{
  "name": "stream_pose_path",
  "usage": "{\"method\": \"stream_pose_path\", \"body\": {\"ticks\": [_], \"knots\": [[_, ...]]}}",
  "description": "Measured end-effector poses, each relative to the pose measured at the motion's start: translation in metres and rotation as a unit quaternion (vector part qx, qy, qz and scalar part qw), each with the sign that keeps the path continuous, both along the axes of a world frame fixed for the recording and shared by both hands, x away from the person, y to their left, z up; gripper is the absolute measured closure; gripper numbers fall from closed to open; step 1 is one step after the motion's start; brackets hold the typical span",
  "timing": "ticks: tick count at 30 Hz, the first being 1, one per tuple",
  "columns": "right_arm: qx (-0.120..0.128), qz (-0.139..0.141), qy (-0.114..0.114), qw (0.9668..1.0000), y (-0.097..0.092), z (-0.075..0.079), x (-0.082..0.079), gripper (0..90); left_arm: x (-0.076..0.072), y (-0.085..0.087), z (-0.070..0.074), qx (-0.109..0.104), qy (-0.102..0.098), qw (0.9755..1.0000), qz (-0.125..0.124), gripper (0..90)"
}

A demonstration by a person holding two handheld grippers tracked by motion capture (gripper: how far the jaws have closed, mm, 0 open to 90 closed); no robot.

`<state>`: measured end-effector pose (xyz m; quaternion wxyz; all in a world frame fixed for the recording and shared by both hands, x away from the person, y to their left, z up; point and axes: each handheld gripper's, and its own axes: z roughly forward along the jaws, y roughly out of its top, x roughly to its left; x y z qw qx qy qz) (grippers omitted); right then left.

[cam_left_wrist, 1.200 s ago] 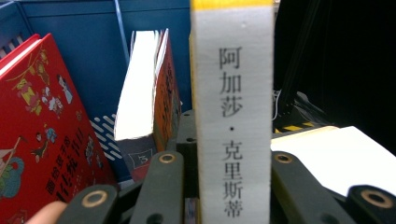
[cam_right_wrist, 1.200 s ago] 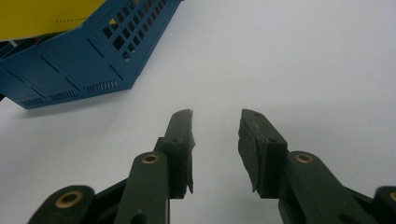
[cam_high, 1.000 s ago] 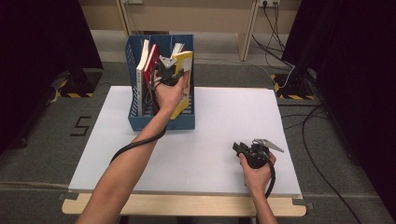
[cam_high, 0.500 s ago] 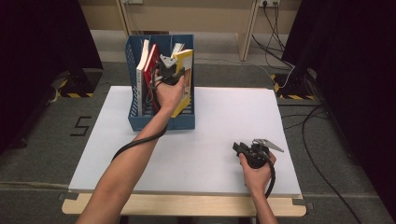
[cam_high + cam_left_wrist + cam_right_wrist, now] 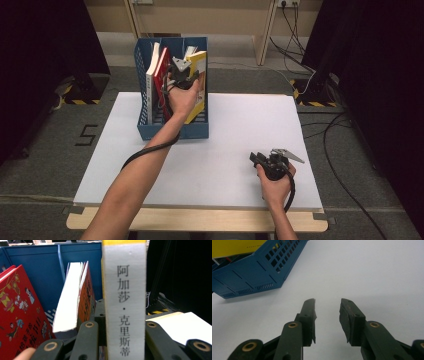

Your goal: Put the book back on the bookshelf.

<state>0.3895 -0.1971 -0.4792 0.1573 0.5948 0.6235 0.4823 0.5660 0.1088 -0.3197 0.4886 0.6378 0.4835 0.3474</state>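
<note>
A blue file rack (image 5: 170,131) stands at the table's back left with several books upright in it. My left gripper (image 5: 184,70) reaches into the rack and is shut on the spine of a yellow-covered book (image 5: 198,60). In the left gripper view that white spine (image 5: 124,302) with black characters sits clamped between the jaws of the gripper (image 5: 120,327). A red book (image 5: 17,310) and an orange book (image 5: 72,297) lean to its left. My right gripper (image 5: 256,158) rests low over the table at the front right, open with nothing in it (image 5: 327,307).
The white table top (image 5: 235,125) stretches between the rack and my right hand. In the right gripper view the rack's perforated wall (image 5: 254,277) lies ahead to the left. Cables and dark curtains (image 5: 370,60) border the table on the right.
</note>
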Motion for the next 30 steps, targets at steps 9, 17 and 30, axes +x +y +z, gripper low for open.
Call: {"method": "stream_pose_path", "body": {"ticks": [9, 17, 30], "knots": [[0.0, 0.0, 0.002, 1.0, 0.0004, 0.0, -0.0003, 65.4, 0.003, -0.0005, -0.002, 0.001, -0.003, 1.0, 0.0, 75.3], [-0.006, 0.001, -0.001, 1.0, -0.0006, -0.0005, -0.0001, 65.4, 0.0055, -0.0006, -0.0026, 0.001, -0.009, 1.0, -0.001, 75.2], [0.002, -0.001, 0.003, 1.0, 0.0006, -0.0018, 0.0, 65.5, 0.0084, -0.0013, -0.0058, 0.002, -0.023, 0.9997, -0.002, 75.2]]}}
